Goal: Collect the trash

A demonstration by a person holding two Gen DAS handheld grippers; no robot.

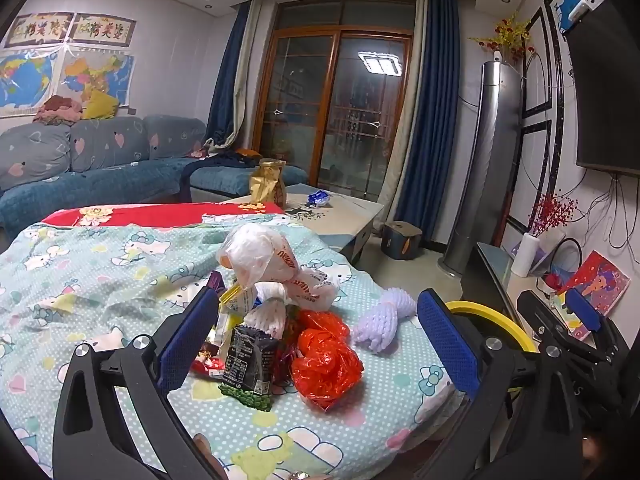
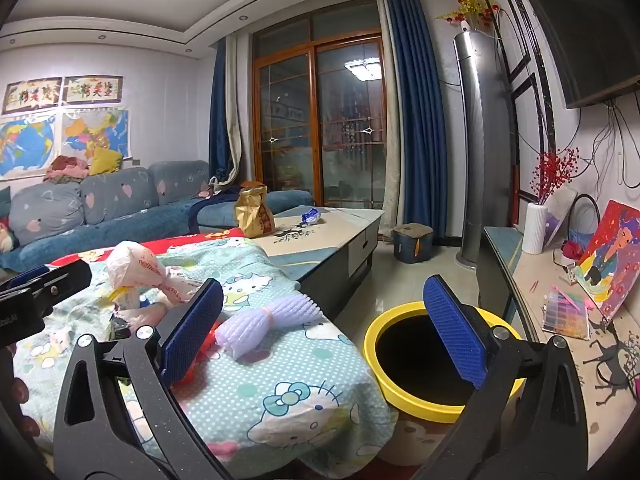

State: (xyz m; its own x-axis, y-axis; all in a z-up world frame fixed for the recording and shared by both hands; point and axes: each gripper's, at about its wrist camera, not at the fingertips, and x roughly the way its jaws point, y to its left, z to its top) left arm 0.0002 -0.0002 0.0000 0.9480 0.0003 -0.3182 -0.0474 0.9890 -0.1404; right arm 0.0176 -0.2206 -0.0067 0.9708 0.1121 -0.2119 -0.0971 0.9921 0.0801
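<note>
Both the left gripper and right gripper gape wide, holding nothing. Trash pile sits on the bench's quilt; yellow bin stands right, on the floor

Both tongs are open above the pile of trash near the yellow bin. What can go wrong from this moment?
1. The pile is tangled: the red bag, black wrapper and white bag touch, so grabbing one may drag others off the cloth.
2. The foam net lies near the cloth's edge and could be knocked to the floor, missing the bin.
3. The left tongs might pinch the loose cloth too.
</note>
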